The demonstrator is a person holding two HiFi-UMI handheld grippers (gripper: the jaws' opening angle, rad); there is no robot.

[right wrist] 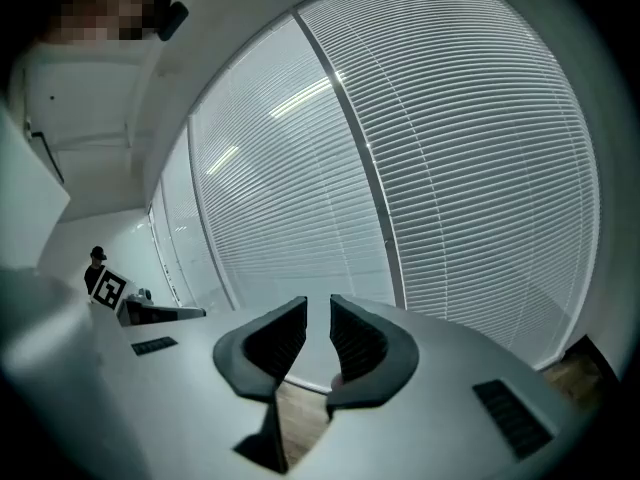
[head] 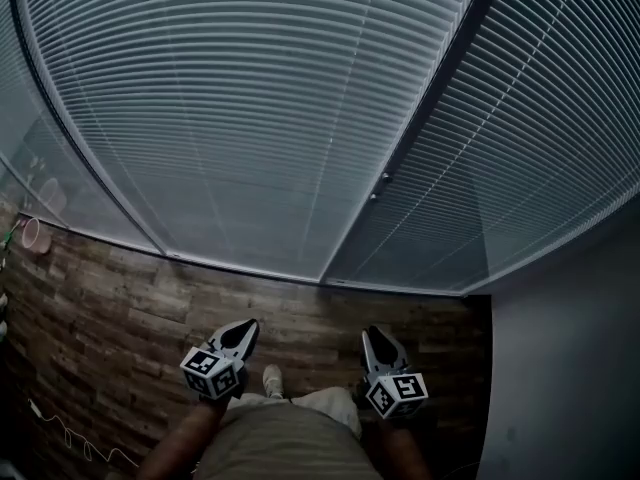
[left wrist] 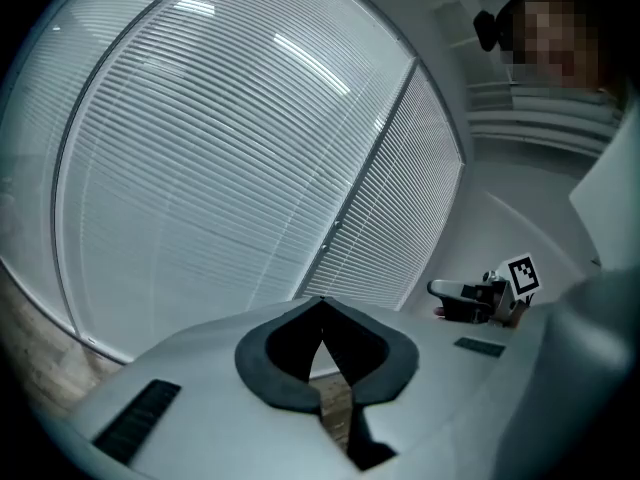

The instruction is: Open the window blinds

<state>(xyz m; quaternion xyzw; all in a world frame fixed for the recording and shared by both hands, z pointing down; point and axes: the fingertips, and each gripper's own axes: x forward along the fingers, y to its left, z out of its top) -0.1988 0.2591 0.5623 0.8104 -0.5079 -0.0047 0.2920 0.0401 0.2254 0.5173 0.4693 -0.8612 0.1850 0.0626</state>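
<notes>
In the head view, blinds (head: pixel 250 118) are faced by the left gripper (head: pixel 245 327), pressed together, and the right gripper (head: pixel 377 334), slightly spread

head view steeply down, 2 gripper views forward, blinds (head: pixel 250 118) shared

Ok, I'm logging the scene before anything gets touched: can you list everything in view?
blinds: two panels, pale grey, lowered over the window ahead
post: one, dark, between the panels
floor: brown wood planks, below the window
wall: one, grey, right side
cup: one, pink, far left by the glass
cable: one, white, on the floor lower left
trousers: beige, bottom centre
shoe: one, white, between the tongs
left tongs: grey, shut, empty
right tongs: grey, slightly apart, empty
</notes>
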